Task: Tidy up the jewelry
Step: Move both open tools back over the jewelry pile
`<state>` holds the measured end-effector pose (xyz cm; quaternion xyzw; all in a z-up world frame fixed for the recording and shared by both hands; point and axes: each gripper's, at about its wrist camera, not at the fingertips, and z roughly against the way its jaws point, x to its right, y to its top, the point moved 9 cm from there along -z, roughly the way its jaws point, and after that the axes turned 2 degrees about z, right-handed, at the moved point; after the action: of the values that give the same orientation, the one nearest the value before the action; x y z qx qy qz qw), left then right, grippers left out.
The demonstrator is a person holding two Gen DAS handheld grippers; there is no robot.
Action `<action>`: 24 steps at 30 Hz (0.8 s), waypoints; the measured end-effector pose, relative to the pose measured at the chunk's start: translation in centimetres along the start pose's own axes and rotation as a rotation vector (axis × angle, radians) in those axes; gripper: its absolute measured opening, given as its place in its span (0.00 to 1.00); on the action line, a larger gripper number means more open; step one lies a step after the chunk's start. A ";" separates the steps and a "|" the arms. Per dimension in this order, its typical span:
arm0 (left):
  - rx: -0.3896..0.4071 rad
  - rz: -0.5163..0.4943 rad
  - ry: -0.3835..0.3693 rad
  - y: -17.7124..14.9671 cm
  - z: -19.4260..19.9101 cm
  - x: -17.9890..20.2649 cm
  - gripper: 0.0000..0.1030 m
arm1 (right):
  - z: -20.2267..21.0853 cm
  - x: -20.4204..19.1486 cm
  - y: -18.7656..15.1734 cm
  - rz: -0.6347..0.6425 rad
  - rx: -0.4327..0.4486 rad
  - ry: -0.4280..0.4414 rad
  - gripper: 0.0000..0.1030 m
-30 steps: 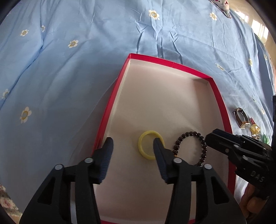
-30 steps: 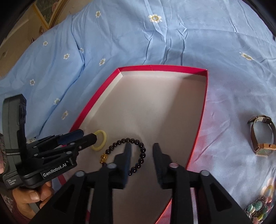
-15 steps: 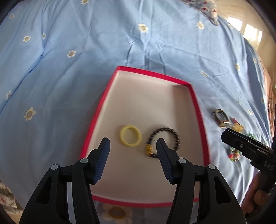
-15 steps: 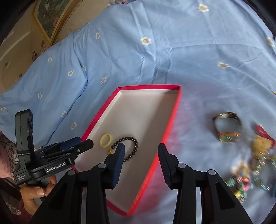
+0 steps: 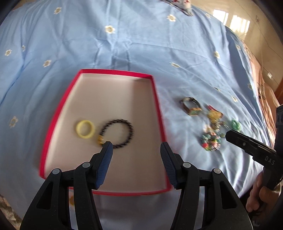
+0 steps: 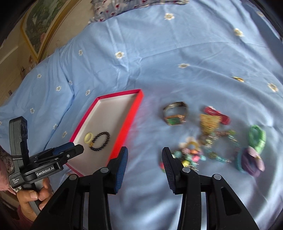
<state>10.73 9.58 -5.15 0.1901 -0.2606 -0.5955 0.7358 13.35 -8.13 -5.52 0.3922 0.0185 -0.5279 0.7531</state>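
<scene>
A red-rimmed box point(image 5: 155, 99) lies on the bed with a yellow ring point(image 5: 85, 129) and a black bead bracelet point(image 5: 117, 133) inside. My left gripper point(image 5: 135, 144) hovers open and empty over the box's near right part. To the right of the box point(image 6: 134, 113), my right gripper point(image 6: 145, 149) hangs open and empty above the sheet. Just ahead of it lies a blurred pile of colourful jewelry point(image 6: 203, 146), with a watch point(image 6: 175, 113) beyond. Green hair ties point(image 6: 257, 136) and a purple scrunchie point(image 6: 251, 161) lie at the far right.
The blue flowered bedsheet point(image 5: 141, 44) covers everything. A patterned pillow point(image 6: 123, 7) sits at the far end and a framed picture point(image 6: 40, 26) hangs at upper left. A hand point(image 6: 33, 196) grips the left tool's handle. The bed's edge and floor point(image 5: 238, 26) are at far right.
Both grippers have drawn back, up and to the right, away from the box's contents. The right jaws have widened off the bracelet, which now lies in the box. The loose jewelry pile has come into view.
</scene>
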 end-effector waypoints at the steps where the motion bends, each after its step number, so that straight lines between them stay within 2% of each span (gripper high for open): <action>1: -0.004 -0.010 -0.009 -0.2 -0.1 0.7 0.53 | 0.5 0.6 -0.2 -0.007 0.004 -0.008 0.41; 14: -0.032 -0.122 -0.105 -1.4 -0.9 8.2 0.53 | 5.3 7.4 -3.0 -0.108 0.035 -0.110 0.41; 24: -0.050 -0.223 -0.164 -1.4 -2.4 13.1 0.53 | 7.0 10.2 -2.7 -0.157 0.069 -0.147 0.41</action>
<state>13.15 -3.61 -5.85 0.1500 -0.2823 -0.6933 0.6459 13.02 -20.73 -6.75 0.3754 -0.0245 -0.6129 0.6949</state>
